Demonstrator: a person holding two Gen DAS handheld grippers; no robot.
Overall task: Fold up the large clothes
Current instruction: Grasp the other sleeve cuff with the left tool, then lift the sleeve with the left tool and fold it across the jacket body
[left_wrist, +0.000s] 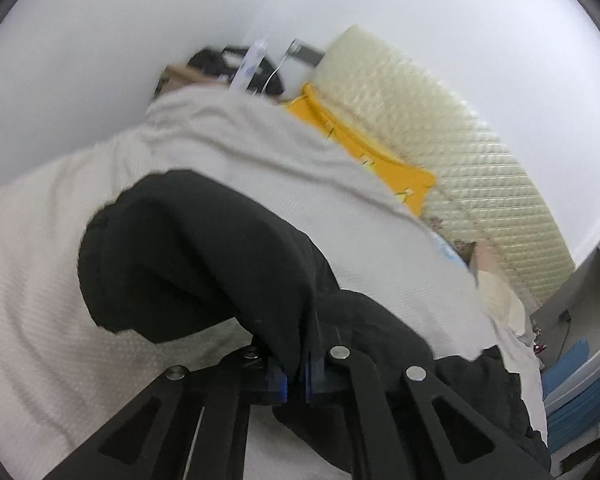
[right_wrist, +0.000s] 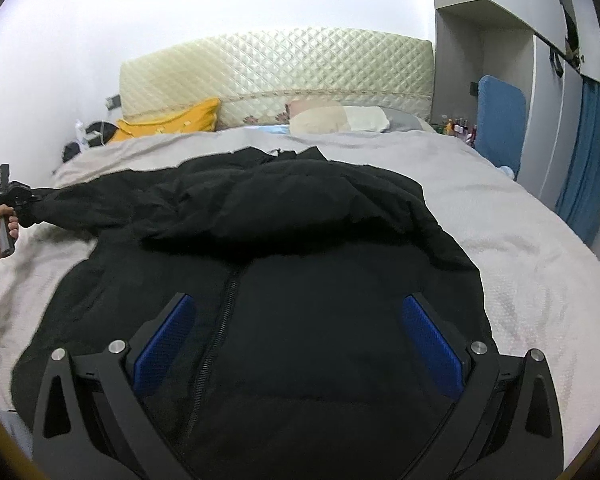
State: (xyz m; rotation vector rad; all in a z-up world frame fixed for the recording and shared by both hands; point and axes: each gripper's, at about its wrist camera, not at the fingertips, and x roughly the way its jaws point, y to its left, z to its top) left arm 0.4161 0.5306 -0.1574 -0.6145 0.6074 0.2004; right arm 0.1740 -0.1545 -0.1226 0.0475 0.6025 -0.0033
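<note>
The left gripper (left_wrist: 296, 384) has its blue-padded fingers pressed together on the cuff end of a sleeve of the black padded zip-front jacket (right_wrist: 284, 264). In the right wrist view that same left gripper (right_wrist: 18, 198) sits at the far left edge of the bed, and the sleeve (right_wrist: 100, 204) runs out taut from the jacket's shoulder towards it, its long axis lying crosswise to the zip.

The right gripper (right_wrist: 300, 336) hovers over the jacket's lower front with its blue pads (right_wrist: 432, 344) spread wide and nothing between them; the black zipper (right_wrist: 220, 320) runs away from it, just inside the left pad. So the sleeve belongs to the left hand, and folding it inward probably means carrying the cuff across towards the zip.

The jacket lies front-up on the pale grey textured bedspread (right_wrist: 520, 248), collar towards the cream quilted headboard (right_wrist: 276, 72); the other sleeve already looks folded across the chest, leaving a puffy ridge.
</note>
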